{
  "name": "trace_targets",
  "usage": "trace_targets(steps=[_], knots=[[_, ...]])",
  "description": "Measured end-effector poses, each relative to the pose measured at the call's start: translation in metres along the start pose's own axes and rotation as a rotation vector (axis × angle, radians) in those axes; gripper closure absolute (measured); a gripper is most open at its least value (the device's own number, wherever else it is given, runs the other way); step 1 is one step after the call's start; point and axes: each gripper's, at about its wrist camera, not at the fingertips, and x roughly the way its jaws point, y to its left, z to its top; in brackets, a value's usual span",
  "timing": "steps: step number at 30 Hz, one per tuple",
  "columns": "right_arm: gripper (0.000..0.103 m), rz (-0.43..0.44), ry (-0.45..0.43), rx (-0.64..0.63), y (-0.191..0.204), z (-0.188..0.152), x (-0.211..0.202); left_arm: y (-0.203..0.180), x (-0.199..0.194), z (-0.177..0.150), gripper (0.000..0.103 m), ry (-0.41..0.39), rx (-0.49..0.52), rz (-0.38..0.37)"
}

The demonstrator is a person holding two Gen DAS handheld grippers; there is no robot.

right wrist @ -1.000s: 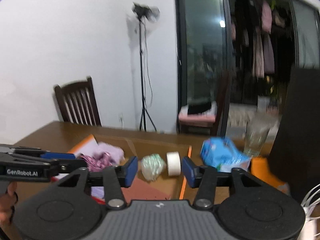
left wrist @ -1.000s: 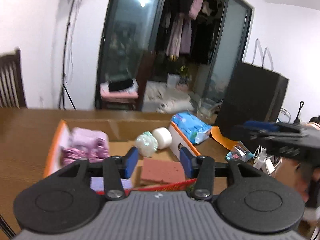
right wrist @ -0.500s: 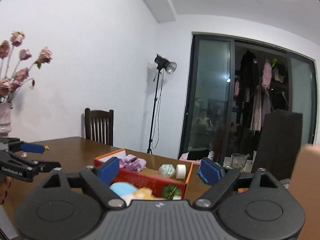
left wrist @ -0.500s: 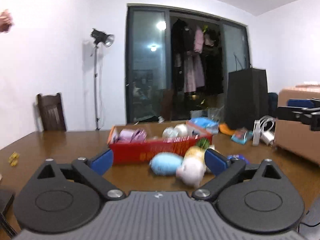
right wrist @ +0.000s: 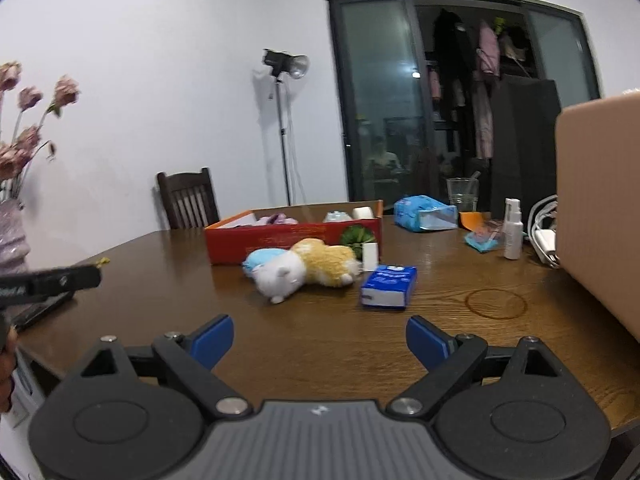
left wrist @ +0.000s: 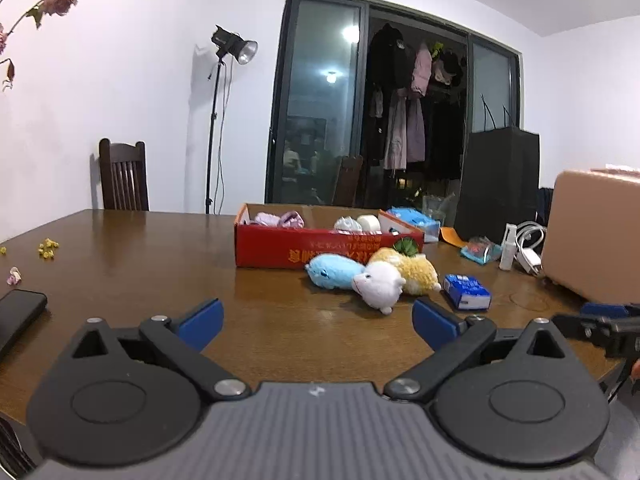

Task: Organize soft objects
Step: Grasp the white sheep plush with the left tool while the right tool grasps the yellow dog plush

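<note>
Left wrist view first, taking the red cardboard box (left wrist: 320,246) as my landmark and reading leftward to rightward. Well to the left of the box, at the counter's edge, lies a flat black phone-like slab (left wrist: 18,316), with scattered yellow and pink petals (left wrist: 48,245) on the bare wood between. Inside the box I see a purple crumpled cloth (left wrist: 280,219) and a white roll (left wrist: 368,222). Just in front of the box, touching one another, lie the three soft toys: a pale blue plush (left wrist: 334,271), a white plush (left wrist: 380,285) and a yellow plush (left wrist: 414,270). Just right of them sits a small blue tissue packet (left wrist: 467,297); further right, a large tan case (left wrist: 596,236).

My left tongs (left wrist: 316,320) stand spread wide with nothing between them, hovering short of the plush pile. In the right wrist view my right tongs (right wrist: 319,340) are also wide apart and empty, aimed between the white plush (right wrist: 280,274) and the blue packet (right wrist: 388,282).

I judge the step in hand to be reaching for a plush. To do it well I would take the nearest one, the white, across its body, not a limb, close gently until the stuffing gives, and lift it clear of the box's front wall before lowering it inside.

The brown wooden counter (left wrist: 160,264) is glossy and shows a faint ring stain (right wrist: 496,303). Behind the box: a dark wooden chair (left wrist: 123,180), a studio lamp on a stand (left wrist: 234,46), dark glass doors, white walls.
</note>
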Motion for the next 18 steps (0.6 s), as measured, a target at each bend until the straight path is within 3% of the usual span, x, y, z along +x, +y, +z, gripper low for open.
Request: trace_targets(steps=[6,12,15,17,18], knots=[[0.011,0.017,0.013,-0.043,-0.004,0.008,0.024,-0.007,0.040,0.002,0.000,0.099,-0.024,-0.094],[0.011,0.072,0.017,-0.068,-0.021,0.056,0.104,-0.033,0.127,0.023,0.001,0.134,0.026,-0.137],[0.019,0.093,0.066,-0.031,-0.033,0.075,0.160,-0.040,0.170,0.027,0.014,0.189,0.015,-0.131],[0.031,0.117,0.103,0.000,-0.040,0.084,0.195,-0.037,0.197,0.028,0.034,0.243,-0.034,-0.157],[0.034,0.126,0.129,0.022,-0.044,0.087,0.214,-0.035,0.205,0.027,0.037,0.270,-0.063,-0.179]])
